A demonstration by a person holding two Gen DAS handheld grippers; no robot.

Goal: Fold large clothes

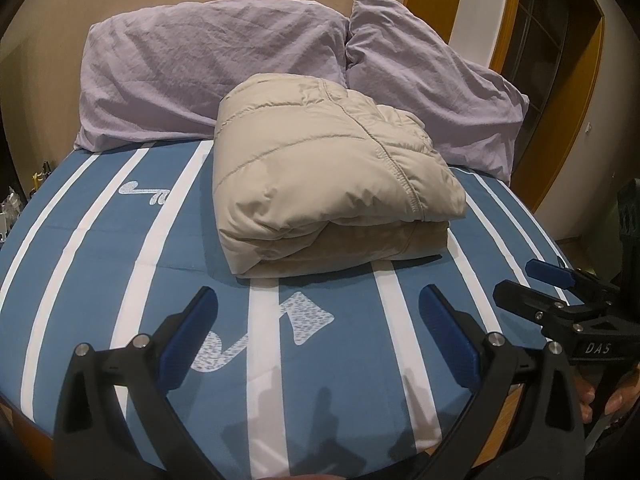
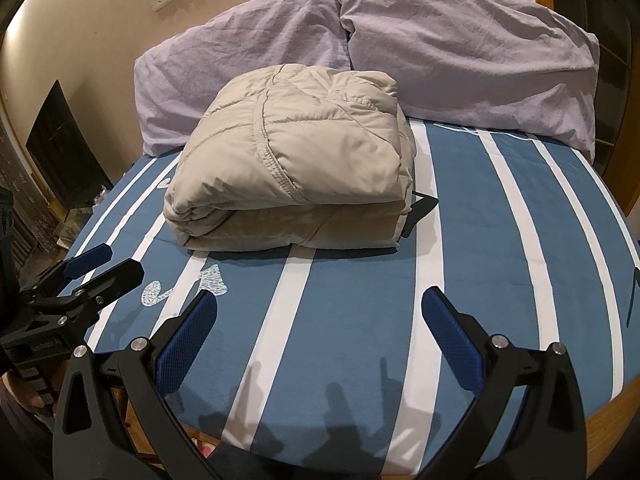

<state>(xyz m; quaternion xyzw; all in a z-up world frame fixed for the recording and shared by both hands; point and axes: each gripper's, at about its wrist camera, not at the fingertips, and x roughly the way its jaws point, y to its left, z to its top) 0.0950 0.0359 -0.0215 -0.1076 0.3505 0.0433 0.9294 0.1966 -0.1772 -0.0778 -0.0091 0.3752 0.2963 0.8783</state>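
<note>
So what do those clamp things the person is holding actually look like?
Each handheld gripper, left and right, is a black plastic frame with two angled fingers lined with textured blue pads, pinned by silver round bolts. White "DAS" lettering marks the right gripper's body in the left wrist view.

My left wrist camera sits low over the foot of the bed (image 1: 100,240), looking forward between my own two fingers (image 1: 448,332) toward the pillows (image 1: 200,68) and wall. My right wrist camera looks the same way from slightly further right. Both sit near the folded jacket (image 1: 320,168), and both show it, the striped sheet and the pillows. Each view catches my other gripper (image 2: 104,268) at its edge.
</note>
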